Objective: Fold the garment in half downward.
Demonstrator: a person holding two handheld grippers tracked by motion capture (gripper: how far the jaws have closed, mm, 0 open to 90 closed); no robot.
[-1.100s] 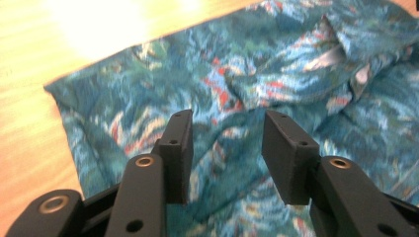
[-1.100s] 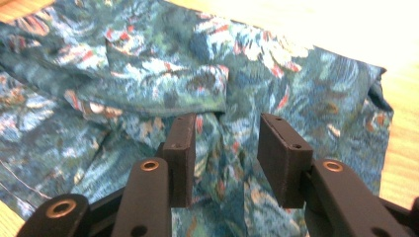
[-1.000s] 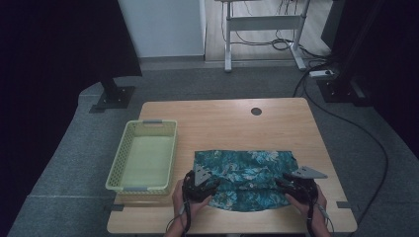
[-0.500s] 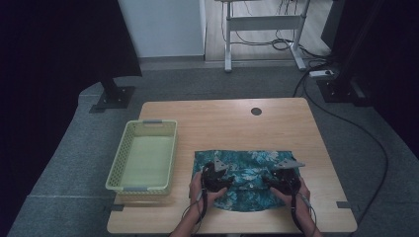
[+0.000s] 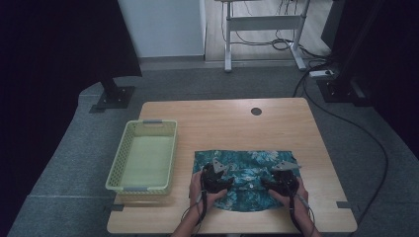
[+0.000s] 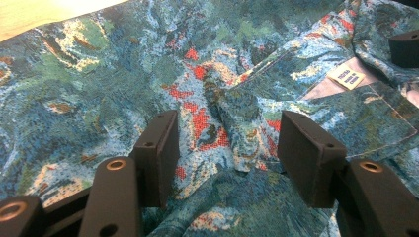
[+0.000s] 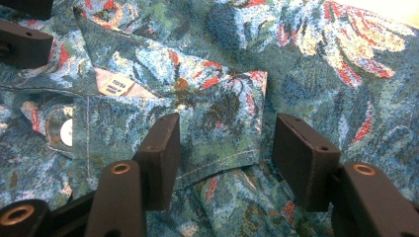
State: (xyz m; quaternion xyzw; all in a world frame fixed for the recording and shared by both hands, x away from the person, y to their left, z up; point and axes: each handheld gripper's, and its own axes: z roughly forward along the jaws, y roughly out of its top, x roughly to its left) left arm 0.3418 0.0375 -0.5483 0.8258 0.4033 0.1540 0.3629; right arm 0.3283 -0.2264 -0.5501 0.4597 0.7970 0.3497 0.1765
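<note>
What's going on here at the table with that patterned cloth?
A person is working a blue floral shirt laid on the wooden table, one claw in each hand. The left claw and the right claw are both open, jaws straddling folds near the collar. A yellow-green basket sits to the left, with nothing in it.

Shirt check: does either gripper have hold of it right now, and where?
Neither. Left gripper and right gripper both stand open over the patterned shirt, jaws either side of its collar folds, not closed.
</note>
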